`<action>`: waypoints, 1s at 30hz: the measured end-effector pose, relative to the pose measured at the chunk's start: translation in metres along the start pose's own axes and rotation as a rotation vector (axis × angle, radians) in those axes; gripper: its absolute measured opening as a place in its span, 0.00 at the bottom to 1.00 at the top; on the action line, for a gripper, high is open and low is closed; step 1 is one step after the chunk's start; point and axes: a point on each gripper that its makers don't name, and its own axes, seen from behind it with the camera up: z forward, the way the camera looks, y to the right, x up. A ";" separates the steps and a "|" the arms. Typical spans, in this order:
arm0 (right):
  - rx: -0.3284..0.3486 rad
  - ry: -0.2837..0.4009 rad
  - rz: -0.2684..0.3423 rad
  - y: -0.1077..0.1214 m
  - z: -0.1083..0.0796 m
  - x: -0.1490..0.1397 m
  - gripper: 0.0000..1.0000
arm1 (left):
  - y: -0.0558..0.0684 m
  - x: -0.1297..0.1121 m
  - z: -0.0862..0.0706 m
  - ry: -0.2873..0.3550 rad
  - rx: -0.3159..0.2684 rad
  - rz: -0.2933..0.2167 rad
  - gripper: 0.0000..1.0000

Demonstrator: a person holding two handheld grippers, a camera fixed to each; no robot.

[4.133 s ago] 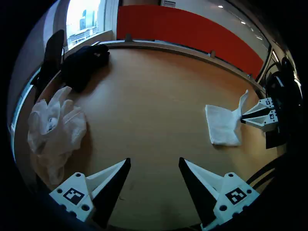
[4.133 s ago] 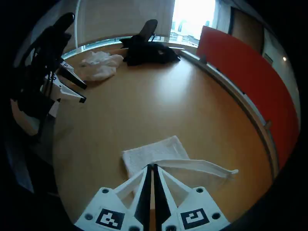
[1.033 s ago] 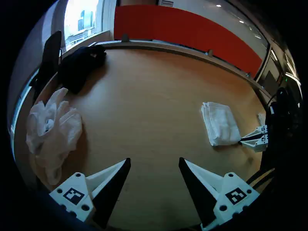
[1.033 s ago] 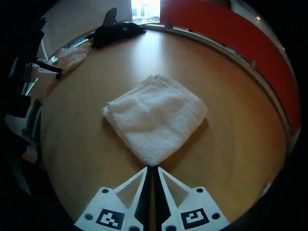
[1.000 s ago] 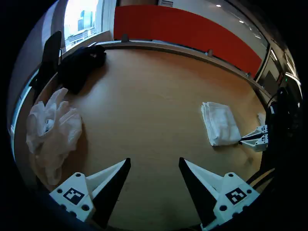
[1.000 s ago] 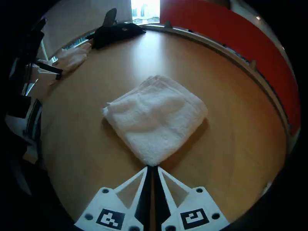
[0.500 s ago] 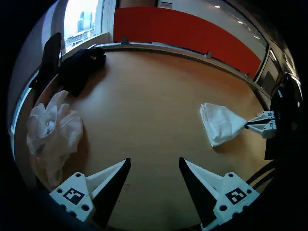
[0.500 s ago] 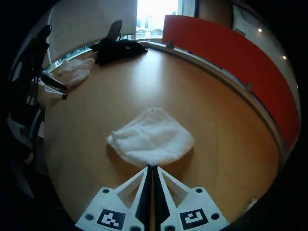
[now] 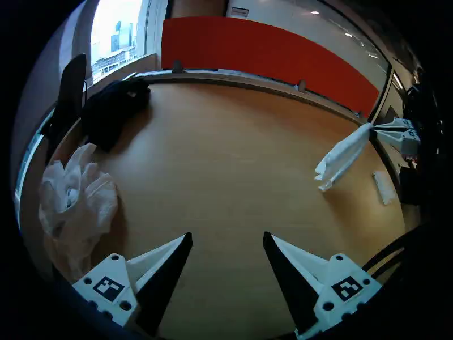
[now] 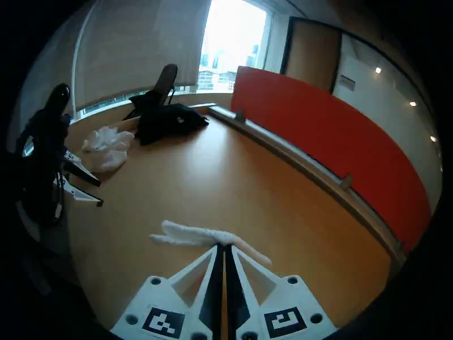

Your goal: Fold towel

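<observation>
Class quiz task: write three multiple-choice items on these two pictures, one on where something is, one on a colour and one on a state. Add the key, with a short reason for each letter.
1. Where is the towel?
A. Hanging from the right gripper, clear of the table
B. Lying flat on the table
C. Crumpled in a heap on the table

2. What colour is the panel along the table's far edge?
A. Blue
B. Red
C. Green

3. How do the fingers of the left gripper stand?
A. Shut on the towel
B. Shut on nothing
C. Open

Key:
1 A, as the towel droops from the closed fingertips with bare tabletop under it.
2 B, as the long panel shows red in both views.
3 C, as a wide gap of bare table shows between its two fingers.
</observation>
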 end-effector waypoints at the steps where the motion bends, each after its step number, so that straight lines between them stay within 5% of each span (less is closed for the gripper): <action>1: -0.006 0.004 0.004 0.003 -0.004 0.002 0.04 | 0.001 0.001 0.000 0.002 -0.002 0.001 0.93; 9: -0.075 0.007 0.041 0.045 -0.038 -0.002 0.04 | 0.009 0.012 0.002 0.014 -0.019 0.012 0.93; 30: -0.277 -0.090 0.157 0.199 -0.128 -0.101 0.04 | 0.032 0.021 0.009 -0.003 -0.023 0.056 0.93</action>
